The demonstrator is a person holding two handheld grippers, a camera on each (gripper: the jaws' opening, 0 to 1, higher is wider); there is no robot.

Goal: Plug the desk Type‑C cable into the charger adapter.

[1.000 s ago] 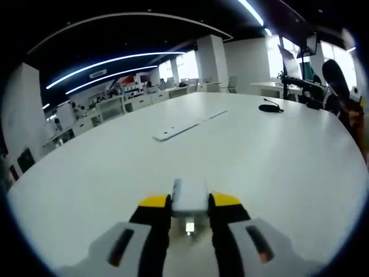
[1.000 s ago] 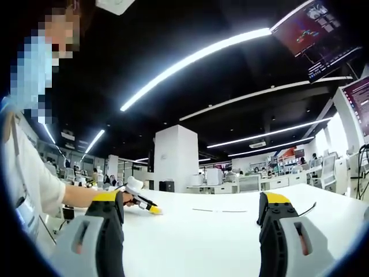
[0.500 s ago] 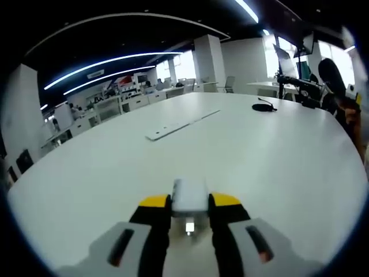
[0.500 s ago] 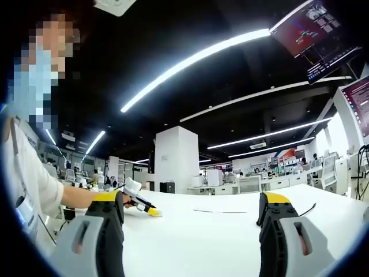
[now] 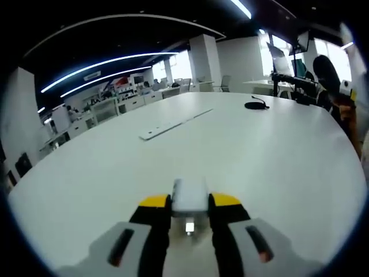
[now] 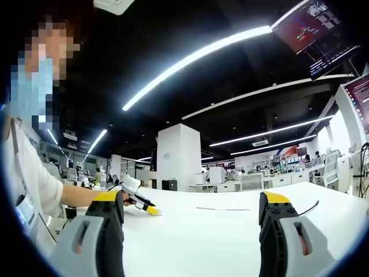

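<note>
Between left gripper (image 5: 189, 214) jaws, white charger adapter (image 5: 189, 196), long axis forward.

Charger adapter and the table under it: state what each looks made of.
Charger adapter, clamped in the left hand-held gripper: likely white plastic, smooth matte shell, rounded corners. Table: white, smooth, faintly glossy, probably laminate; it shows soft reflections, no grain.

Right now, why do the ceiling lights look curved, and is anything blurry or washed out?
Left gripper view: the fisheye lens bends the ceiling light strips into arcs, the windows glare white, and the charger adapter between the jaws looks soft. Right gripper view: the long light strip bows too, bright against a dark ceiling.
</note>
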